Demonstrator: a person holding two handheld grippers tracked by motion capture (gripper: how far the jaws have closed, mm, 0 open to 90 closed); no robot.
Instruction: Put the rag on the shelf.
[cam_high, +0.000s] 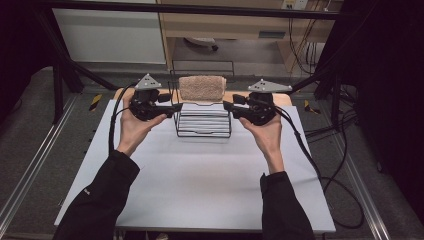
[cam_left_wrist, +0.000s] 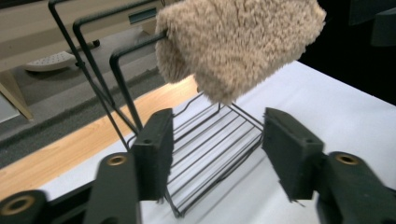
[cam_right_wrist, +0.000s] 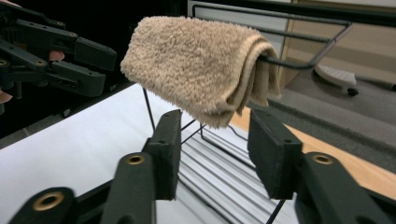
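My sleeves come in over the white worktop (cam_high: 200, 175). I hold my left gripper (cam_high: 172, 107) and my right gripper (cam_high: 227, 106) on the two sides of a black wire rack (cam_high: 202, 122) — both point inward at it. The jaws of each one are spread apart and they pinch nothing. Behind them a folded beige towel (cam_high: 201, 87) hangs over the top bar of the rack, above its wire base.
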